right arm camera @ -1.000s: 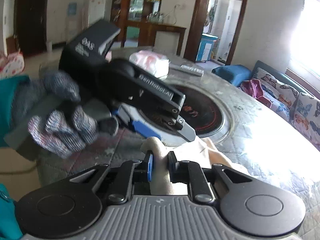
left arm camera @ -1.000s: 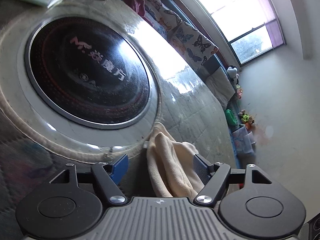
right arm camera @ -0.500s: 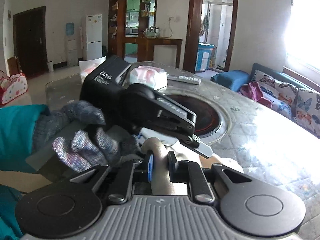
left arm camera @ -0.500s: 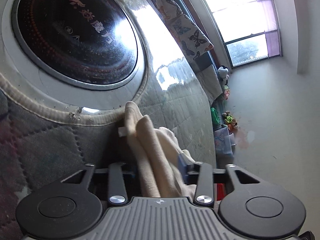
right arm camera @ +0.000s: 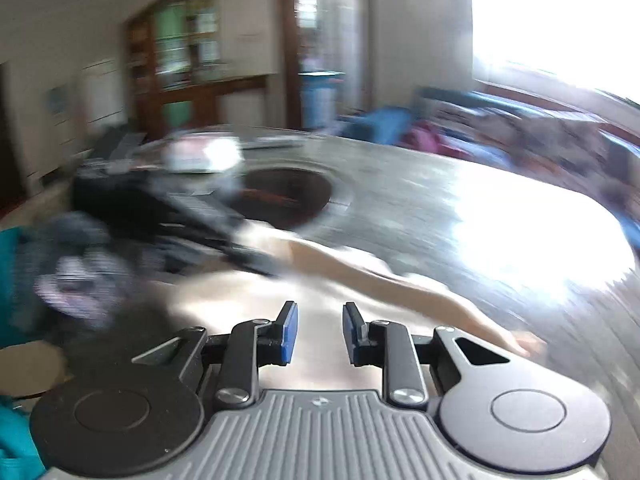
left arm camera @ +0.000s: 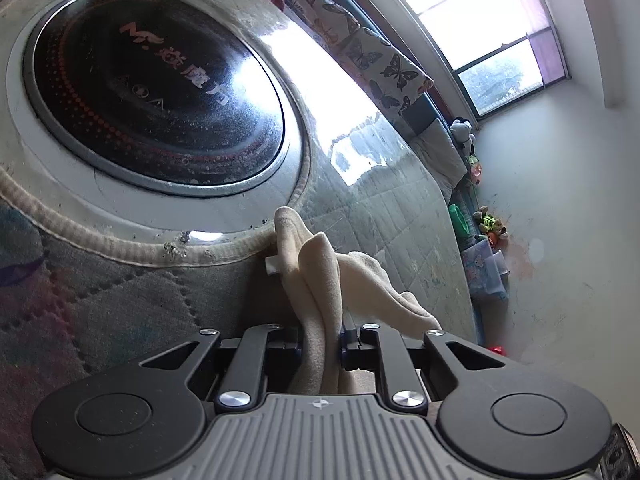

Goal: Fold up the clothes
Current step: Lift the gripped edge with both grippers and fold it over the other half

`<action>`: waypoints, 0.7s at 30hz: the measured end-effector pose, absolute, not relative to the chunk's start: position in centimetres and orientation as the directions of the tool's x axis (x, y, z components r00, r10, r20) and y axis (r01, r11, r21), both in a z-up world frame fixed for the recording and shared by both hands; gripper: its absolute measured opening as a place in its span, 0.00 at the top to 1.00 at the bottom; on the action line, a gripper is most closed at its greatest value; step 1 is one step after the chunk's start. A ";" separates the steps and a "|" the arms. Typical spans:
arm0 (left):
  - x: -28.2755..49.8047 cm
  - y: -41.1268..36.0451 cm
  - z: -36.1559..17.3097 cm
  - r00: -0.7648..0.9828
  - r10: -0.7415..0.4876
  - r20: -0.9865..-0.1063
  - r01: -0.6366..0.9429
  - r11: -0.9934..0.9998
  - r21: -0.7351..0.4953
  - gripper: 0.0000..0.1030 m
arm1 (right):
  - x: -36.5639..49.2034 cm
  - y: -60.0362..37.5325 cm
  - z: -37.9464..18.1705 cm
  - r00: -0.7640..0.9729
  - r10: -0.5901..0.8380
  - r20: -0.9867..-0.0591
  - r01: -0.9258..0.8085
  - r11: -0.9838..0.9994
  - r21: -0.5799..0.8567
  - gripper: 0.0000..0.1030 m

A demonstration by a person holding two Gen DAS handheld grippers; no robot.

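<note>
A cream garment (left arm camera: 320, 276) lies bunched on the round table. My left gripper (left arm camera: 320, 346) is shut on a fold of it, which stands up between the jaws. In the blurred right wrist view my right gripper (right arm camera: 319, 332) is open with nothing between its blue pads, just above the cream garment (right arm camera: 360, 276). The left gripper (right arm camera: 224, 236), held by a gloved hand (right arm camera: 76, 276), shows there at the left, gripping the garment's far edge.
A dark round glass cooktop (left arm camera: 152, 96) sits set into the middle of the padded table (left arm camera: 384, 216). A butterfly-print sofa (left arm camera: 368, 52) and a window (left arm camera: 488, 32) lie beyond it. A white packet (right arm camera: 200, 152) rests at the table's far side.
My left gripper closed on the cream fold. My right gripper, shut on the garment before, has opened and let go, and its view is now blurred by motion.
</note>
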State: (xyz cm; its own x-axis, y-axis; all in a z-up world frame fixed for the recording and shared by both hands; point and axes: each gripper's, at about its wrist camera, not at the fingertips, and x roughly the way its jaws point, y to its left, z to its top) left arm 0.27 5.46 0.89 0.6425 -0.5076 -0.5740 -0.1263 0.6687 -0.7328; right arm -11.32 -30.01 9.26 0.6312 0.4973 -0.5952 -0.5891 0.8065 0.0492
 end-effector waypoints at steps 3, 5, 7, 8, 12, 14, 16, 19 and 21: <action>0.1 5.1 1.2 0.644 -0.495 -0.583 -0.114 0.692 -0.713 0.84 | -9.9 -32.4 8.3 0.654 0.457 -0.602 -0.514 0.853 0.088 0.76; 0.0 4.8 1.4 0.645 -0.484 -0.592 -0.104 0.711 -0.695 0.84 | -8.9 -33.8 7.7 0.661 0.443 -0.605 -0.475 0.872 0.119 0.76; 0.0 4.4 1.6 0.645 -0.474 -0.600 -0.093 0.730 -0.677 0.84 | -8.0 -35.2 7.0 0.668 0.429 -0.608 -0.435 0.888 0.149 0.75; 0.0 4.3 1.7 0.645 -0.470 -0.603 -0.091 0.736 -0.671 0.84 | -7.5 -35.8 6.7 0.671 0.422 -0.610 -0.415 0.895 0.164 0.73; 0.1 4.0 1.9 0.643 -0.457 -0.614 -0.084 0.755 -0.650 0.84 | -5.7 -38.6 5.4 0.680 0.394 -0.618 -0.329 0.918 0.222 0.70; 0.3 3.8 2.0 0.643 -0.449 -0.621 -0.082 0.765 -0.638 0.84 | -4.8 -40.0 4.8 0.684 0.379 -0.623 -0.285 0.925 0.250 0.69; 0.4 3.5 2.2 0.643 -0.437 -0.628 -0.080 0.778 -0.623 0.84 | -4.4 -40.5 4.6 0.686 0.380 -0.620 -0.273 0.925 0.265 0.69; 0.7 3.1 2.6 0.645 -0.421 -0.638 -0.075 0.796 -0.601 0.84 | -4.1 -40.0 4.5 0.690 0.382 -0.615 -0.290 0.924 0.250 0.73; 0.9 2.7 2.8 0.649 -0.411 -0.641 -0.069 0.807 -0.587 0.84 | -4.0 -39.8 4.5 0.692 0.386 -0.611 -0.296 0.923 0.248 0.87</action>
State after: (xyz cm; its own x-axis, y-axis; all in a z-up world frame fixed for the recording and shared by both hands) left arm 0.93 2.74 2.84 0.6486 -0.4108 -0.6407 -0.0688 0.8068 -0.5868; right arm -4.01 -39.79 4.49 0.6917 0.3855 -0.6107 -0.2955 0.9226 0.2478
